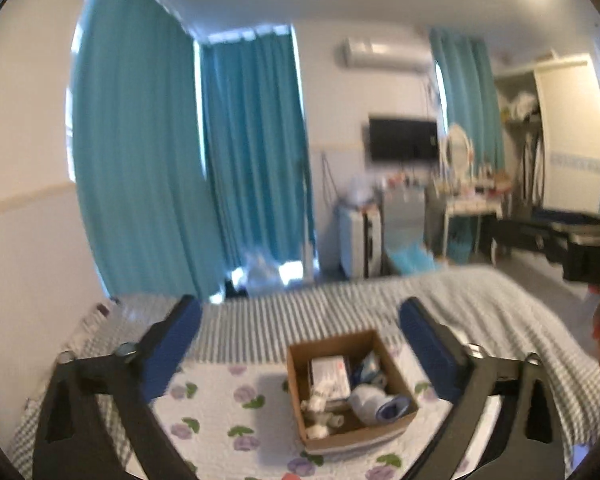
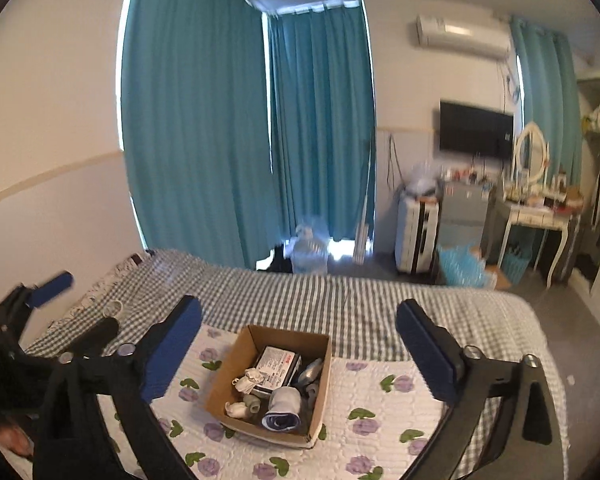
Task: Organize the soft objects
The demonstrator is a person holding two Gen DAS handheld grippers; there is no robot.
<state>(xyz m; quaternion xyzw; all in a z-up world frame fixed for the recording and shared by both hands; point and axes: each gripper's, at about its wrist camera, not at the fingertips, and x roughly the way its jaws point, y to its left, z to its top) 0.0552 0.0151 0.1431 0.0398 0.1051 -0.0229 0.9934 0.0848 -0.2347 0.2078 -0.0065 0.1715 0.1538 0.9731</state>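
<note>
Hovering above the bed (image 2: 340, 304), left claw (image 1: 300, 344) and right claw (image 2: 298, 344) gape empty over a cardboard box (image 2: 236, 372) of rolled socks (image 2: 284, 408).

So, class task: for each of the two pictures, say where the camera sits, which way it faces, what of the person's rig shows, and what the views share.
Left wrist view: sits on the left gripper, above the bed, facing the teal curtains; its own open blue-padded fingers show, plus the right gripper's black body at the right edge.
Right wrist view: sits on the right gripper, facing the same way; its open fingers show, with the left gripper at lower left.
Shared: the cardboard box of rolled socks on the floral quilt, curtains, television.
</note>
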